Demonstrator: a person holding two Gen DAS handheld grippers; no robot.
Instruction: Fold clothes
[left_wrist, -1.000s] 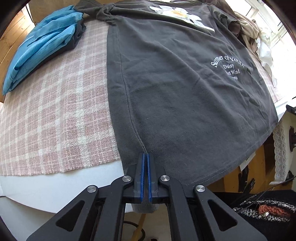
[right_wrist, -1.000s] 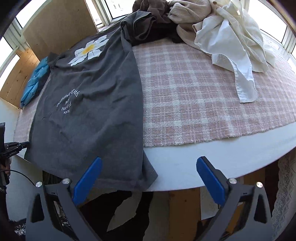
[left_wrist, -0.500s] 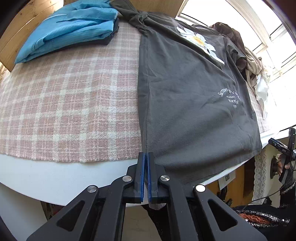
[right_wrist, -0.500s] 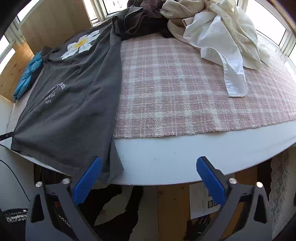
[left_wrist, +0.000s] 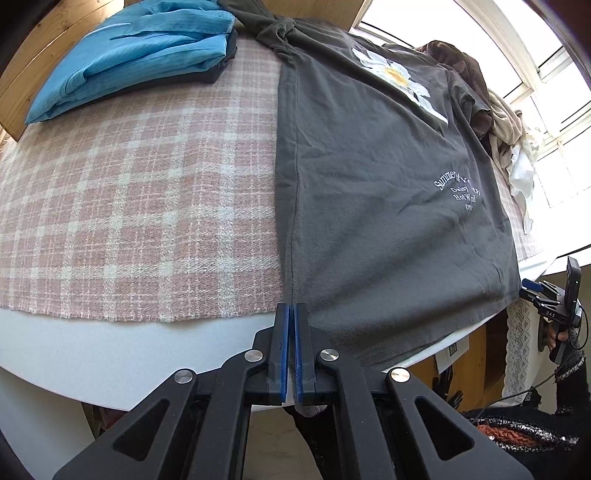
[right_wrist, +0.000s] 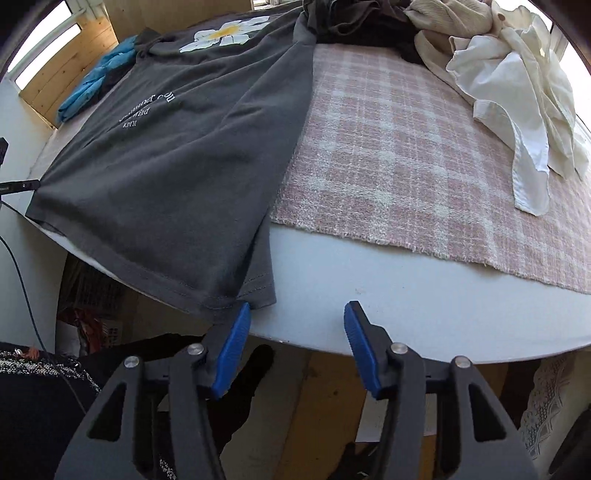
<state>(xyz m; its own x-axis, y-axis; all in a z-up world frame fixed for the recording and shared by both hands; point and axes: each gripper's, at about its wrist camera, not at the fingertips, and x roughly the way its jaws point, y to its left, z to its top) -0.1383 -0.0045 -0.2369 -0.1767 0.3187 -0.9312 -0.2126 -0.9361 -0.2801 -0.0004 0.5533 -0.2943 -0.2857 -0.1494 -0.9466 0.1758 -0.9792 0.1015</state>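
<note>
Left tongs (left_wrist: 291, 314) clamped on T-shirt (left_wrist: 388, 206) hem; right tongs (right_wrist: 297, 314) spread beside corner

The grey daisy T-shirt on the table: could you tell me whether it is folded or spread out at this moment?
Spread out. The grey T-shirt lies flat over the plaid cloth, daisy and lettering showing, hem hanging off the table edge. The left gripper pinches one hem corner.

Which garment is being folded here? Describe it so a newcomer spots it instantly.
On the pink plaid tablecloth, between the folded blue garment and the crumpled white shirt, lies a spread-out dark grey T-shirt. Only it has a white daisy print and white lettering.
</note>
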